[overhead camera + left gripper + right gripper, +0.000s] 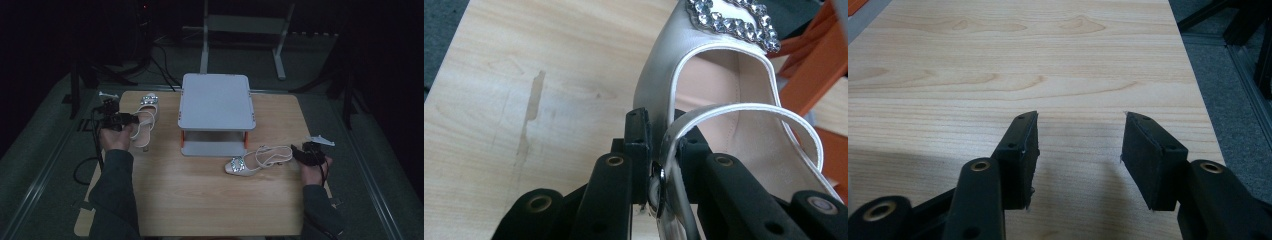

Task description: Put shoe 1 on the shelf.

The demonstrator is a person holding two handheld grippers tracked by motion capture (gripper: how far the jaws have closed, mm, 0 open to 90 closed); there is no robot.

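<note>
A pale slingback shoe (146, 116) with a rhinestone buckle lies at the table's left, toe pointing away from me. My left gripper (131, 120) is shut on its thin heel strap (729, 111); in the left gripper view the gripper (663, 135) pinches the strap and its small metal buckle between the pads. The matching shoe (256, 161) lies on its side at the right front of the stand. My right gripper (296, 154) sits just right of that shoe's heel. Its jaws stand open (1080, 145) with only bare wood between them.
A grey two-level stand (216, 102) with orange posts occupies the middle back of the wooden table (200, 205). Dark floor, cables and a metal frame lie beyond the table. The orange posts (819, 70) rise close behind the held shoe.
</note>
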